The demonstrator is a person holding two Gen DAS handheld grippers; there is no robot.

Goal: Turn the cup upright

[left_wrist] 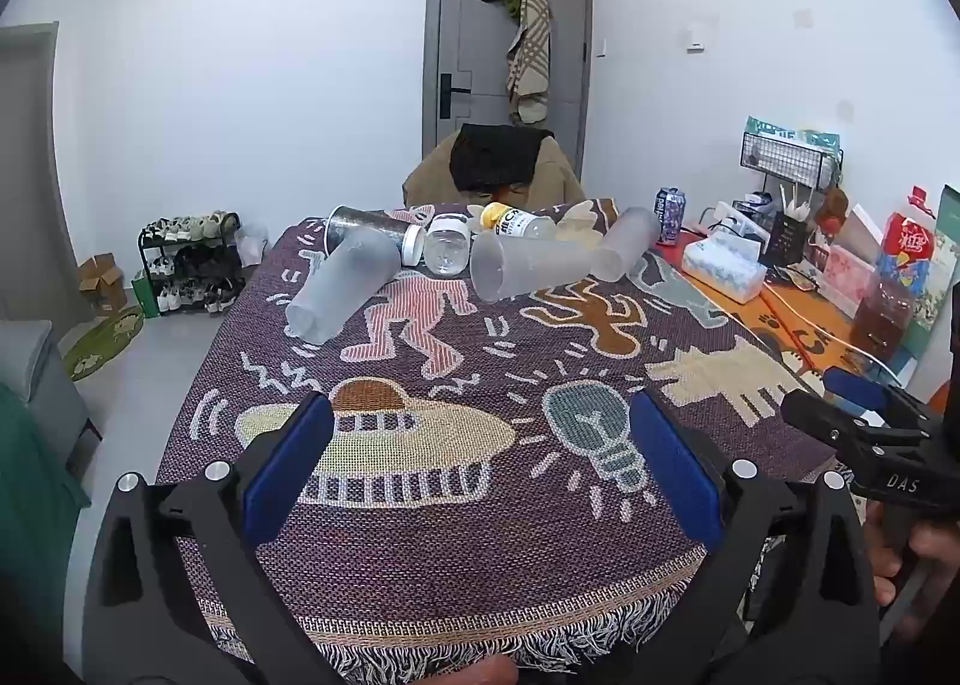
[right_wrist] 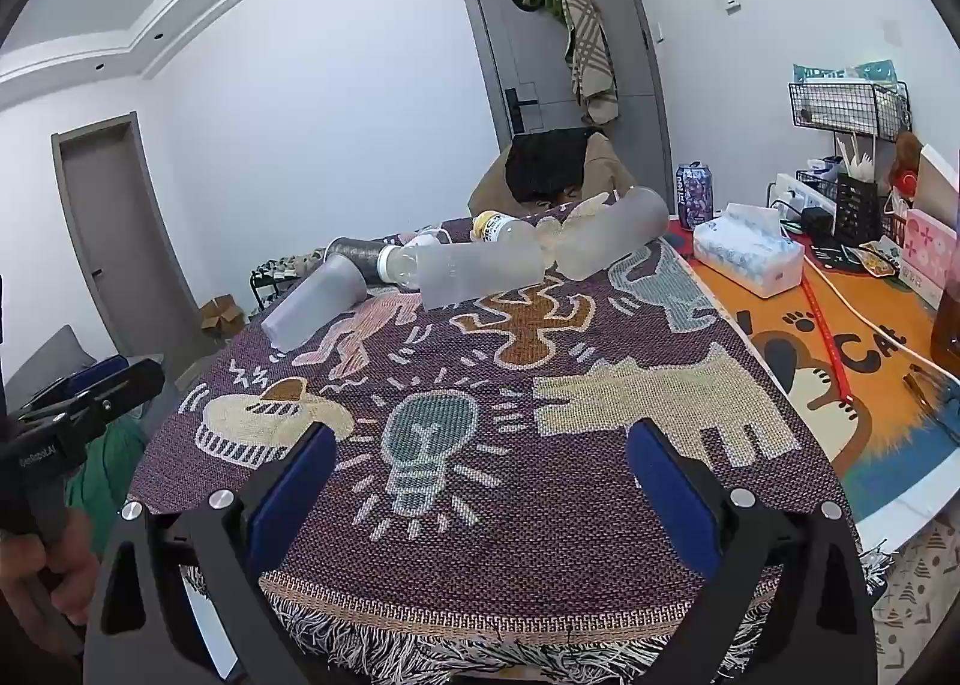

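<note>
- A patterned woven blanket (left_wrist: 480,505) covers the tabletop in a white-walled room.
- Three frosted cups lie on their sides at the far edge, toward 12 o'clock: left cup (left_wrist: 339,286), middle cup (left_wrist: 528,268), right cup (left_wrist: 624,244).
- None is upright yet; the whole flip remains.
- Left gripper (left_wrist: 480,469) and right gripper (right_wrist: 480,499) hover wide apart and empty, well short of the cups.
- A tissue box (right_wrist: 750,256) sits at 2 o'clock.

A patterned woven blanket (left_wrist: 456,445) covers the surface; a tissue box (right_wrist: 747,256) sits right of it; behind, a purple can (right_wrist: 694,196); a shoe rack (left_wrist: 192,265) stands on the floor by the wall.
</note>
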